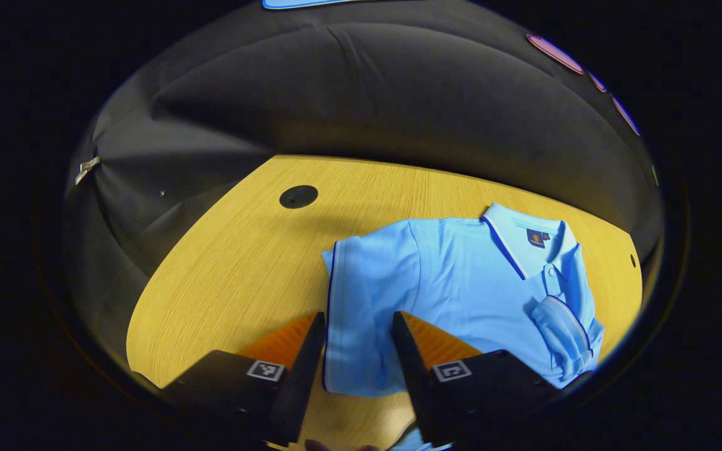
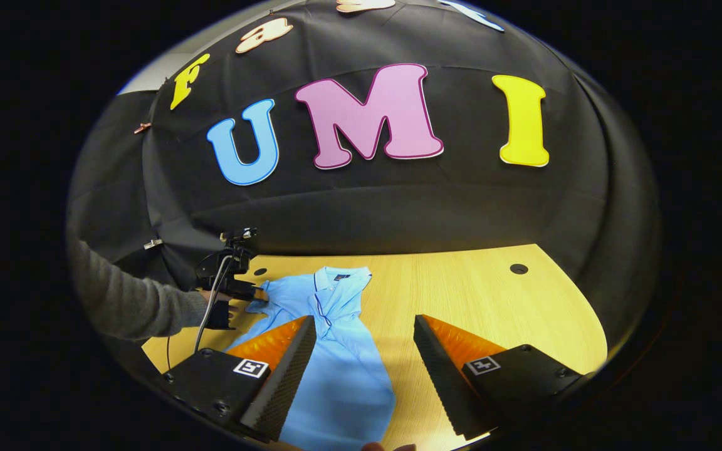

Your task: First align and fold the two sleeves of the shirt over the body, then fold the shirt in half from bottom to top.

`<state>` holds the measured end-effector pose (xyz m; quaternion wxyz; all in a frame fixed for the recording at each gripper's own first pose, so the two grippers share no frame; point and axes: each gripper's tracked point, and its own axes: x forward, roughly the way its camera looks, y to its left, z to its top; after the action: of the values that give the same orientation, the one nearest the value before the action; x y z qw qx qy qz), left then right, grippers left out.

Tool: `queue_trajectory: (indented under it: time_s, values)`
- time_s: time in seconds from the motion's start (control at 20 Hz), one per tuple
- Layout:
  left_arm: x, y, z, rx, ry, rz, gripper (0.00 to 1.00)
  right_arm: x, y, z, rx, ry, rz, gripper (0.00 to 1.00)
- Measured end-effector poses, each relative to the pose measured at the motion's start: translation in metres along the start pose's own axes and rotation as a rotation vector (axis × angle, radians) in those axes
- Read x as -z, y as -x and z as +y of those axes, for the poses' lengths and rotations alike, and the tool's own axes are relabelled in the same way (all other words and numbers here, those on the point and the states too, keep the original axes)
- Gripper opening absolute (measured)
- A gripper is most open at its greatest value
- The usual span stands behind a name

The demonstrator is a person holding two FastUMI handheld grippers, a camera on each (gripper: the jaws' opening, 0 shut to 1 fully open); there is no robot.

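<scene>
A light blue polo shirt (image 1: 474, 282) lies flat on the wooden table (image 1: 235, 269), collar (image 1: 517, 241) toward the far side. One short sleeve (image 1: 565, 326) is folded over the chest. The other sleeve (image 1: 361, 294) is spread out to the side, and my left gripper (image 1: 358, 316) stands open with that sleeve between its fingers. In the right gripper view the shirt (image 2: 342, 369) runs from its collar (image 2: 336, 279) down to the near edge. My right gripper (image 2: 364, 321) is open over the shirt's lower side with nothing held. The left gripper (image 2: 235, 288) appears there at the sleeve.
A hand in a grey sleeve (image 2: 135, 307) holds the left gripper, with a cable hanging from it. A black round grommet (image 1: 298, 196) sits in the tabletop beyond the shirt; another grommet (image 2: 518, 269) lies far right. Black cloth walls stand close behind the table.
</scene>
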<state>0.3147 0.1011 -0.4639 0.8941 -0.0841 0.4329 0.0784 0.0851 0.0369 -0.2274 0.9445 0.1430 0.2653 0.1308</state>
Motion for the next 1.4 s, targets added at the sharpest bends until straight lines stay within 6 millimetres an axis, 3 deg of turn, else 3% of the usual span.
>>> queue_trajectory:
  time_s: [0.05,0.2,0.3,0.4,0.55,0.75,0.95,1.05,1.25,1.4]
  values:
    - [-0.001,0.000,-0.003,0.008,0.002,0.001,0.66,0.002,0.000,-0.002,0.001,-0.004,0.003,0.98]
    - [-0.003,0.002,-0.009,0.046,0.042,0.011,0.14,0.009,0.004,-0.007,0.006,-0.025,0.018,0.98]
    - [-0.003,0.002,-0.012,0.081,0.120,0.036,0.07,0.012,0.007,-0.007,0.001,-0.038,0.028,0.98]
    - [-0.003,0.003,-0.012,0.111,0.190,0.045,0.06,0.010,0.010,-0.011,0.004,-0.030,0.020,0.98]
    - [-0.002,0.008,-0.012,0.118,0.135,0.052,0.06,0.009,0.015,-0.016,0.008,-0.024,0.017,0.98]
    - [-0.023,0.025,-0.038,0.167,0.100,-0.029,0.06,0.007,0.018,-0.020,0.017,-0.035,0.013,0.98]
    - [-0.040,0.054,-0.084,0.267,0.017,-0.111,0.06,0.007,0.021,-0.020,0.014,-0.037,0.011,0.98]
    - [-0.043,0.071,-0.117,0.338,-0.036,-0.149,0.06,0.010,0.024,-0.018,0.006,-0.042,0.022,0.98]
    - [-0.023,0.091,-0.165,0.424,-0.139,-0.150,0.06,0.012,0.030,-0.019,0.005,-0.053,0.028,0.98]
    - [-0.003,0.098,-0.190,0.451,-0.203,-0.117,0.06,0.017,0.032,-0.021,0.007,-0.054,0.034,0.98]
